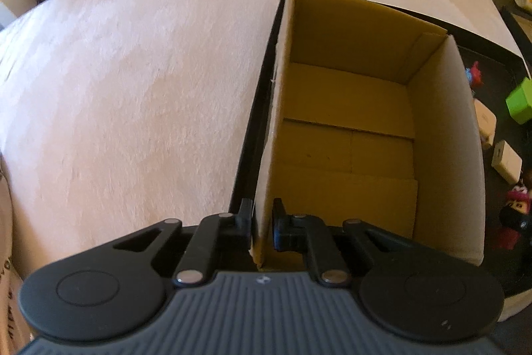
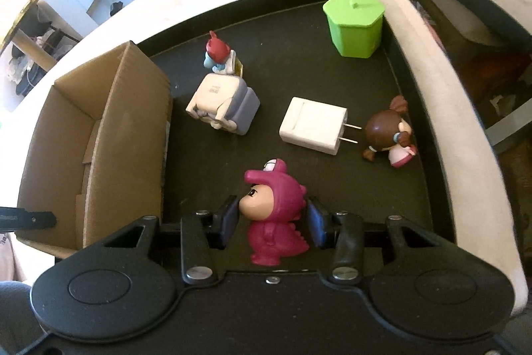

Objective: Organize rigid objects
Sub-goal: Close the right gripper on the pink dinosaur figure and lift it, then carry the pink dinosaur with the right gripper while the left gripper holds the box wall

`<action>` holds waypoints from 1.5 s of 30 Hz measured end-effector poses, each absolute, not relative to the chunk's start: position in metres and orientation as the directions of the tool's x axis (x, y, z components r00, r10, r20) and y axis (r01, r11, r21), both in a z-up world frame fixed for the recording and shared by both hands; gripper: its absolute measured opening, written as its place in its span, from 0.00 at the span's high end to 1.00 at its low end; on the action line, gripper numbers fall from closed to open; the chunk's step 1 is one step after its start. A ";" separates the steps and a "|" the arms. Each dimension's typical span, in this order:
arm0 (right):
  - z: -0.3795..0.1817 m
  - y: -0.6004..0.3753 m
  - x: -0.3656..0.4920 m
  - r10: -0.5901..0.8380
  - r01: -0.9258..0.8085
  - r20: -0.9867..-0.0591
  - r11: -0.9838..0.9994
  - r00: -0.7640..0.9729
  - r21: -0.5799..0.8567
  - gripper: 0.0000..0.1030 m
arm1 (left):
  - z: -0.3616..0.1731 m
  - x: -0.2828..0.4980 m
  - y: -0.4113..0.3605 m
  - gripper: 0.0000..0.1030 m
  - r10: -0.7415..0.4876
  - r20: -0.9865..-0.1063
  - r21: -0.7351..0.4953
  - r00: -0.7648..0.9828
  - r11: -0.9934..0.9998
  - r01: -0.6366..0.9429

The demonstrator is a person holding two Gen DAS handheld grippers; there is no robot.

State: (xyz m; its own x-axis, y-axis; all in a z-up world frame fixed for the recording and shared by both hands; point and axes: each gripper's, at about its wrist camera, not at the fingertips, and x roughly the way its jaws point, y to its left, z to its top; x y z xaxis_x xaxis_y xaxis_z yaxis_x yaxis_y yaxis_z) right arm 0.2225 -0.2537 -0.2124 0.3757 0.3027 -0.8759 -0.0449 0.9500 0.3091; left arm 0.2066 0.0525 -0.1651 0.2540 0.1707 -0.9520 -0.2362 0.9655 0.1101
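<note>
Cardboard fills most of what my left gripper sees: I have it pinched tight on the near left wall of the open box, one finger outside the wall and one inside. The box stands empty on the black tray, hard against the tray's left rim, and the tray lies on a pale tablecloth.

My right gripper points steeply down at the pink dinosaur figure, which stands upright on the tray between my two fingers. The left pad looks to be touching the figure's face, and the right pad sits just beside the spikes at its back; I cannot tell for sure whether that side presses yet, so I would call the jaws narrowed around it rather than clamped.

Further along the tray from the figure lies a white charger on its side, its two prongs pointing at a brown-haired doll that has tipped over near the right rim. To the left of the charger sits a white and grey block, with a small blue figure in a red hat just behind it. A green lidded tub stands in the far right corner. The box is at the left of all these, its long wall running beside the block.
</note>
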 end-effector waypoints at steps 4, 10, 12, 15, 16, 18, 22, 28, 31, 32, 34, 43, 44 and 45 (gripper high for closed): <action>-0.203 -0.259 0.218 0.309 -0.044 -0.863 0.947 0.399 0.319 0.58 | -0.162 0.204 0.048 0.91 0.174 -0.948 0.118 0.265 0.969 -0.217; -0.190 -0.256 0.214 0.319 -0.051 -0.844 0.942 0.431 0.330 0.58 | -0.161 0.198 0.041 0.91 0.174 -0.945 0.127 0.278 0.976 -0.178; -0.184 -0.255 0.212 0.326 -0.058 -0.836 0.940 0.441 0.336 0.58 | -0.159 0.196 0.037 0.91 0.176 -0.943 0.135 0.284 0.978 -0.160; -0.175 -0.254 0.210 0.338 -0.072 -0.824 0.936 0.455 0.344 0.58 | -0.158 0.194 0.035 0.91 0.173 -0.941 0.136 0.292 0.980 -0.142; -0.171 -0.252 0.211 0.340 -0.077 -0.821 0.936 0.459 0.344 0.58 | -0.158 0.193 0.034 0.91 0.169 -0.941 0.133 0.294 0.981 -0.138; -0.165 -0.249 0.210 0.345 -0.088 -0.814 0.934 0.468 0.346 0.58 | -0.158 0.192 0.034 0.91 0.161 -0.941 0.127 0.297 0.983 -0.131; -0.154 -0.243 0.211 0.354 -0.106 -0.800 0.931 0.485 0.348 0.58 | -0.160 0.192 0.034 0.91 0.152 -0.947 0.122 0.284 0.985 -0.122; -0.138 -0.230 0.212 0.366 -0.140 -0.783 0.928 0.502 0.344 0.58 | -0.163 0.196 0.039 0.91 0.138 -0.951 0.109 0.275 0.987 -0.119; -0.134 -0.223 0.214 0.371 -0.160 -0.777 0.927 0.509 0.339 0.58 | -0.165 0.196 0.040 0.91 0.132 -0.953 0.101 0.271 0.987 -0.125; -0.132 -0.220 0.215 0.372 -0.166 -0.775 0.927 0.511 0.336 0.58 | -0.166 0.196 0.040 0.91 0.138 -0.953 0.107 0.269 0.986 -0.128; -0.131 -0.214 0.215 0.373 -0.178 -0.773 0.927 0.514 0.329 0.58 | -0.166 0.197 0.040 0.92 0.149 -0.952 0.117 0.267 0.984 -0.133; -0.131 -0.186 0.219 0.387 -0.230 -0.773 0.922 0.503 0.311 0.58 | -0.168 0.198 0.047 0.92 0.120 -0.956 0.079 0.266 0.984 -0.160; -0.132 -0.183 0.220 0.387 -0.234 -0.774 0.922 0.501 0.309 0.58 | -0.168 0.198 0.048 0.92 0.114 -0.957 0.070 0.266 0.983 -0.169; -0.132 -0.181 0.221 0.388 -0.237 -0.774 0.921 0.501 0.308 0.58 | -0.168 0.198 0.050 0.92 0.109 -0.958 0.063 0.265 0.982 -0.177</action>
State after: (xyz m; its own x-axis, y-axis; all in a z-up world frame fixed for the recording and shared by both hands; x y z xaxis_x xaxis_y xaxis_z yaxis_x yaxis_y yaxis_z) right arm 0.2205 -0.1808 -0.1315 0.5012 0.3877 -0.7737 -0.2368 0.9213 0.3083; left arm 0.1981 0.0501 -0.1680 0.2654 0.1089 -0.9580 -0.1772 0.9822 0.0626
